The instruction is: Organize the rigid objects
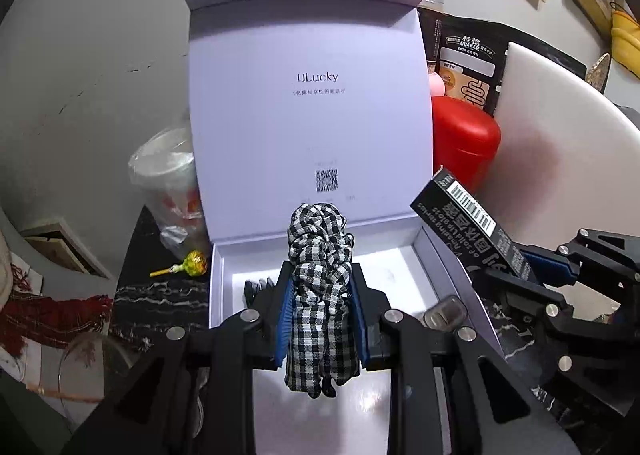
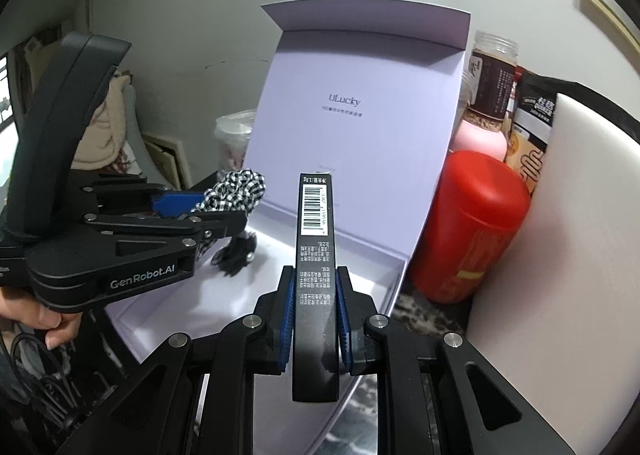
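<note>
A white ULucky gift box (image 1: pixel 224 295) stands open with its lid up, and shows in the right wrist view (image 2: pixel 392 287) too. My left gripper (image 1: pixel 320 275) is shut on a black-and-white checked scrunchie (image 1: pixel 320 255) and holds it over the box's tray; the scrunchie also shows in the right wrist view (image 2: pixel 236 191). My right gripper (image 2: pixel 314 275) is shut on a slim black carton with a barcode (image 2: pixel 316 255), held above the box's near right side; the carton also shows in the left wrist view (image 1: pixel 472 223). A small black item (image 2: pixel 236 251) lies in the tray.
A red canister (image 2: pixel 468 223), a pink bottle (image 2: pixel 480 139), a jar (image 2: pixel 492 79) and a Quaker pouch (image 1: pixel 464 59) crowd the box's right. A white board (image 2: pixel 560 215) leans at far right. A plastic cup (image 1: pixel 172 183) and a lollipop (image 1: pixel 192 263) sit to the left.
</note>
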Tool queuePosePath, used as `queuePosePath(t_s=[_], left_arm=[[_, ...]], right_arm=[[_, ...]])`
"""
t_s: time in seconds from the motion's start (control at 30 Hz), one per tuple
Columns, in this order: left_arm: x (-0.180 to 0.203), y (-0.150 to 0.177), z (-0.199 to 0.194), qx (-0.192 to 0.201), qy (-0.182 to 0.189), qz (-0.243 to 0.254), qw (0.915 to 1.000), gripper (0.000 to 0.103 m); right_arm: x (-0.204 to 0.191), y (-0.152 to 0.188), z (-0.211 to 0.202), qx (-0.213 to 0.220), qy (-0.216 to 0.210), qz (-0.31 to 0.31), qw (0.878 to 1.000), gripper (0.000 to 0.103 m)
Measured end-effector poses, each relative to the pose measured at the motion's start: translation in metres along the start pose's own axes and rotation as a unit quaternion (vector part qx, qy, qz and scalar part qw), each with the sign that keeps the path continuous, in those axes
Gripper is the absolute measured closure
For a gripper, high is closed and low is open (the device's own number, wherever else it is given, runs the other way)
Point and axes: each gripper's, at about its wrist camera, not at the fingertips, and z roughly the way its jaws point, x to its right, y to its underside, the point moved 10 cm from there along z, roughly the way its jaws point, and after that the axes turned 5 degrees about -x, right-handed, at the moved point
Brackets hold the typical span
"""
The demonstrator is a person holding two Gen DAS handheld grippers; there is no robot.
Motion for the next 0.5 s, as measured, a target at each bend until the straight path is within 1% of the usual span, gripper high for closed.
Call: queuePosePath(t_s=[0.13,0.17,0.2,0.23,0.5], left_arm=[[-0.001,-0.006,0.012,-0.005,-0.001,0.001,1.0,0.078],[-0.001,-0.009,0.016,-0.006,-0.001,0.002,1.0,0.078],[-0.001,-0.01,0.018,-0.007,-0.002,0.002,1.0,0.078],[-0.002,-0.01,0.021,-0.009,-0.003,0.002,1.0,0.078],[-0.005,-0.009,0.043,-0.02,-0.006,0.0,0.9998,0.078]], right_arm=[[0.008,-0.007,0.01,-0.008,0.003,0.003,1.0,0.084],[0.009,-0.006,0.014,-0.021,0.003,0.01,1.0,0.084],[0.011,-0.007,0.017,-0.025,0.004,0.012,1.0,0.084],[0.013,-0.008,0.019,-0.021,0.005,0.01,1.0,0.084],[0.026,-0.004,0.043,-0.031,0.005,0.023,0.999,0.084]])
